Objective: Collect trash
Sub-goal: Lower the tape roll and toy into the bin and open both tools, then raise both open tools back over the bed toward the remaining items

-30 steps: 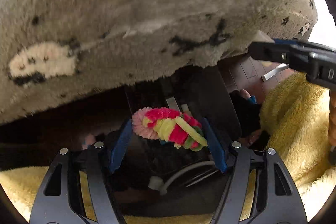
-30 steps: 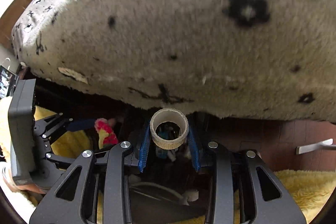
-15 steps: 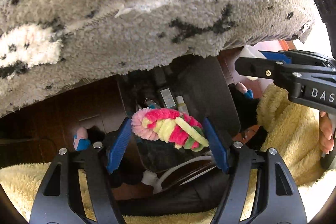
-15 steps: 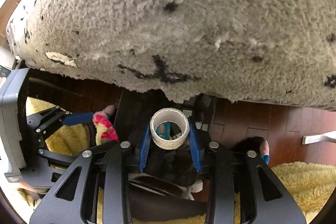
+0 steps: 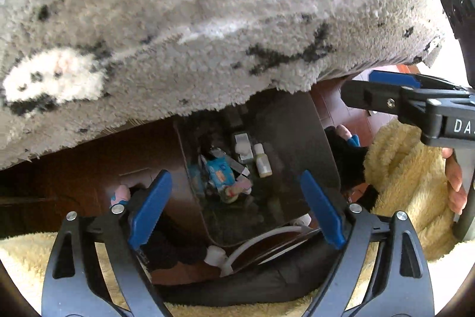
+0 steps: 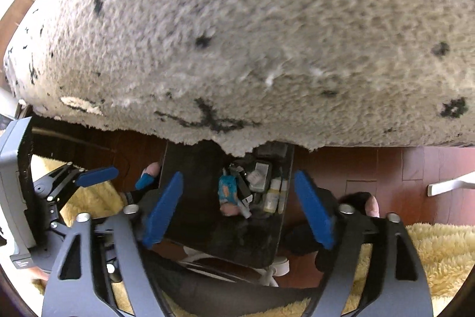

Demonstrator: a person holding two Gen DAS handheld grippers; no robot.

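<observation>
Shaggy grey rug [image 5: 193, 20] above dark bin [image 6: 207, 228]; both grippers' jaws wide apart, empty.

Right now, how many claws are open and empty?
2. The left claw hangs open above the dark bin, with nothing between its fingers. The right claw is open over the same bin. The rug hides the bin's far end.

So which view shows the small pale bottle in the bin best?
The left wrist view: the bottle stands apart from the other trash, cap and body clear. In the right wrist view the bottle shows too, but smaller, crowded against its neighbours near the bin wall.
</observation>
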